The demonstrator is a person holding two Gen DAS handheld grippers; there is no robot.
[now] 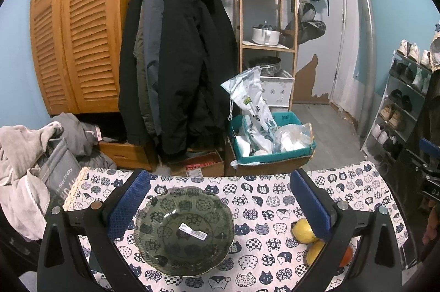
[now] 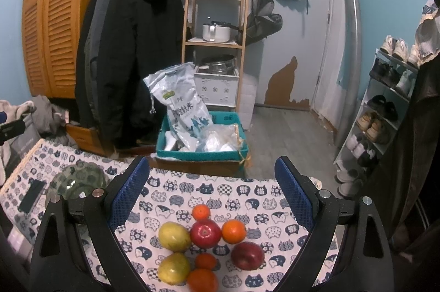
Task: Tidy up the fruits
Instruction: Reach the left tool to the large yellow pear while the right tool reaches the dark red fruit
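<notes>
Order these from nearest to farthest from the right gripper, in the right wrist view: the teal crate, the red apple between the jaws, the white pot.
1. Red apple, on the tablecloth.
2. Teal crate, on the floor beyond the table.
3. White pot, up on the shelf.

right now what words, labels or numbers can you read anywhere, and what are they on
"is nice today" on the grey bag left of the table; the larger letters below it are cut off.
"大米" on the white rice sack in the teal crate; the rest of its print is too blurred to read.
Barcode sticker inside the green glass bowl: too small to read.
"DA" on a black device at the right edge, cut off.
</notes>
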